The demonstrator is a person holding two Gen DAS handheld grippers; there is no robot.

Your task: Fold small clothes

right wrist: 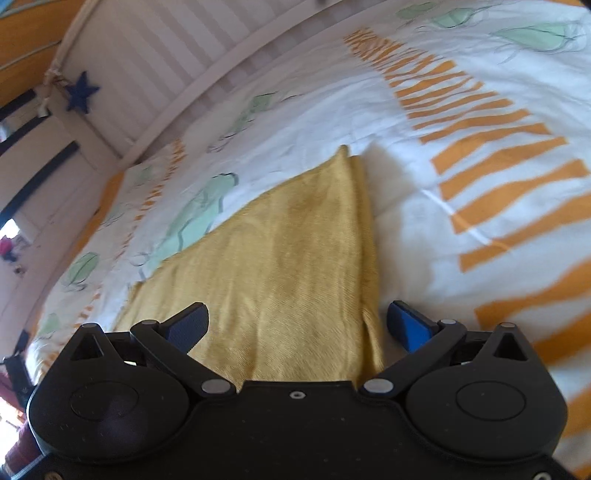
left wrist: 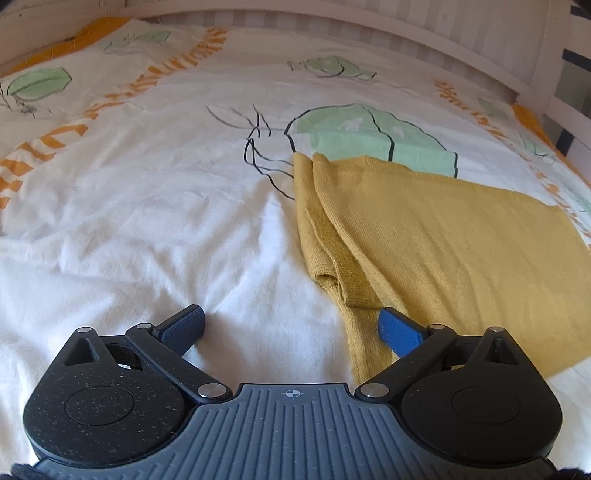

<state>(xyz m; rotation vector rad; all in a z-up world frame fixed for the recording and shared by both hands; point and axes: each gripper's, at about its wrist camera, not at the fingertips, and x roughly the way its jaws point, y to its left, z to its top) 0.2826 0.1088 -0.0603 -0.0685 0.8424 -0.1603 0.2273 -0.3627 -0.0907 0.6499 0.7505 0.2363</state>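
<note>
A mustard-yellow knitted garment lies folded flat on the bed, with a narrow part folded in along its left edge. My left gripper is open and empty, low over the sheet at the garment's near left corner; its right finger is at the cloth's edge. In the right wrist view the garment fills the middle. My right gripper is open and empty above its near part, with the folded right edge between the fingers.
The bed cover is white with green drawings and orange stripes. A white slatted bed rail runs along the far side. A blue star hangs on the rail at the left in the right wrist view.
</note>
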